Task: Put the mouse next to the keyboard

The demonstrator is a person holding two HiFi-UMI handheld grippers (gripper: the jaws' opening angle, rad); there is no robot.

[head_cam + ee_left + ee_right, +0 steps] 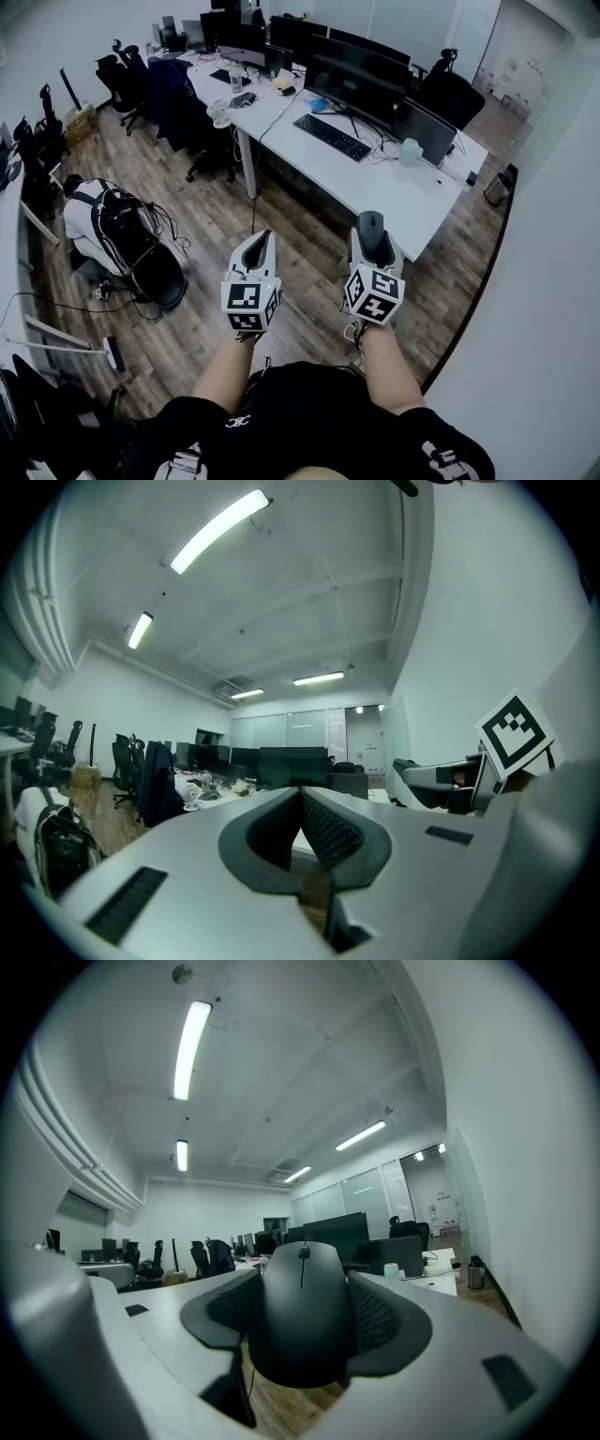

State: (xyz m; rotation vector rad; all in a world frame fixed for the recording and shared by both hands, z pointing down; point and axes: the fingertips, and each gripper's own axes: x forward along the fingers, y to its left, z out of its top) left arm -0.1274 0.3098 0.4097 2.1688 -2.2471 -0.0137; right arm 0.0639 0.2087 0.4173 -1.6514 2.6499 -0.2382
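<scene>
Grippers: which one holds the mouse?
The right gripper, shut on the black mouse; the left gripper is shut and empty.

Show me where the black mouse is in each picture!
Head view: the mouse sits right of centre, clamped in the right gripper.
Left gripper view: not visible; only the right gripper's side shows at the right edge.
Right gripper view: dead centre, filling the gap between the jaws.
Shared landmark: the row of dark monitors on the white desk, seen in all three.
</scene>
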